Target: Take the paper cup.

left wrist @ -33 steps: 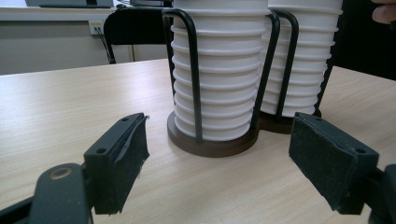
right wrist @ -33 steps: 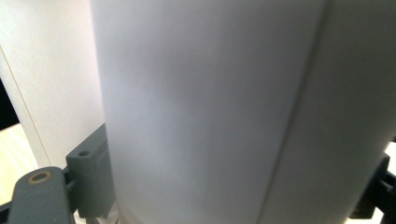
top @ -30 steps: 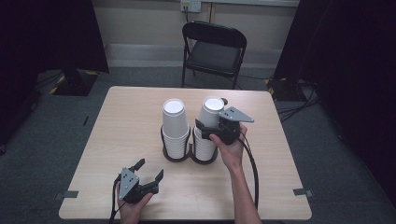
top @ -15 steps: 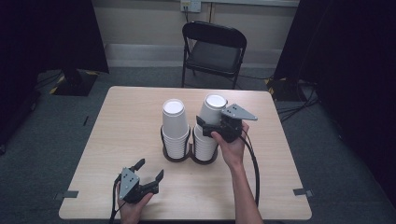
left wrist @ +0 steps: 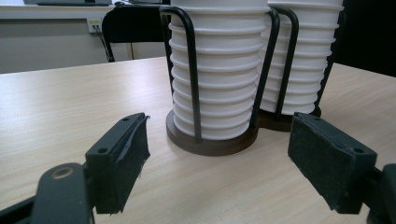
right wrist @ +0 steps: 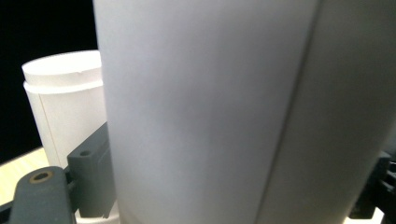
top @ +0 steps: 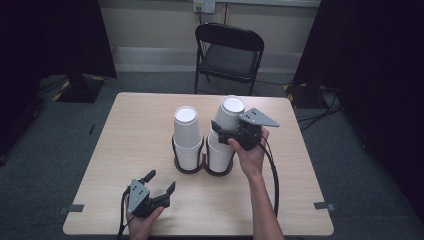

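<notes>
Tilted further off its stack since a second ago, the top paper cup (top: 229, 114) leans left, clamped in my right gripper (top: 231, 134). Nearest me, my left gripper (top: 159, 186) rests spread wide. Beyond stands the black wire cup holder (top: 189, 165), both stacks (top: 188, 134) inside.

The left hand-held gripper (top: 159, 184) rests low near the table's (top: 125, 130) front edge, its jaws spread wide apart. The right hand-held gripper (top: 226, 131) is raised on an outstretched forearm, jaws closed against the sides of a white cup (top: 227, 114).
</notes>
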A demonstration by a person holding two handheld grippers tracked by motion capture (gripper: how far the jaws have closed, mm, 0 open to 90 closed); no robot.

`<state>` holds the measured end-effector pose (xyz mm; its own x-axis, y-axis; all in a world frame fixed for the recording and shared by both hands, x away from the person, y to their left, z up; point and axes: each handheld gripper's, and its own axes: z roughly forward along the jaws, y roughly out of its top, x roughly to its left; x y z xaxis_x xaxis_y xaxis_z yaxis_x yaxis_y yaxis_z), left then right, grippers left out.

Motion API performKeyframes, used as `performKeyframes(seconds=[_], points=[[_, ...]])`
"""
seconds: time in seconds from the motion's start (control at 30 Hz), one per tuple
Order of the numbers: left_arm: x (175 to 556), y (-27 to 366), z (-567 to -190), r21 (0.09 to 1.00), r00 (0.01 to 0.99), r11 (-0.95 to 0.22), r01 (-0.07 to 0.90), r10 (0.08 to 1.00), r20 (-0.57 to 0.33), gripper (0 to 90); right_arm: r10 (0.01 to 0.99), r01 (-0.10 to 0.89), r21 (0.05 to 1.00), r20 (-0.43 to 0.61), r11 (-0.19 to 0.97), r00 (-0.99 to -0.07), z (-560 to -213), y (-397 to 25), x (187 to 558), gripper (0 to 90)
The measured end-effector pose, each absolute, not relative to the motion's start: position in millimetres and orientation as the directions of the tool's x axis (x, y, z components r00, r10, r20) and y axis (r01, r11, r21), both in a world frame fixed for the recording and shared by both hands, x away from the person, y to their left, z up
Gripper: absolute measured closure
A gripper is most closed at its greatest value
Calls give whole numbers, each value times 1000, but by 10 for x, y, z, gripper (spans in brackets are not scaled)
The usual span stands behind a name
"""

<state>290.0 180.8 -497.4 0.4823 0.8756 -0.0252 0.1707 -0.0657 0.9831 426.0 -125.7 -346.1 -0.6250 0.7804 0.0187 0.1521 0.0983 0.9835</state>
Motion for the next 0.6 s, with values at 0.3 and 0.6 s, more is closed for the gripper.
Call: performKeyframes(seconds=[0.3,0.6], points=[[2905,1812,-4972,982,487,-74,173,873,-20,201,787,138,987,18,86,-617,-3352,-1272,4245,133],[2906,1817,-4973,982,480,-61,176,876,-32,200,780,150,987,51,56,-623,-3274,-1316,4254,135]])
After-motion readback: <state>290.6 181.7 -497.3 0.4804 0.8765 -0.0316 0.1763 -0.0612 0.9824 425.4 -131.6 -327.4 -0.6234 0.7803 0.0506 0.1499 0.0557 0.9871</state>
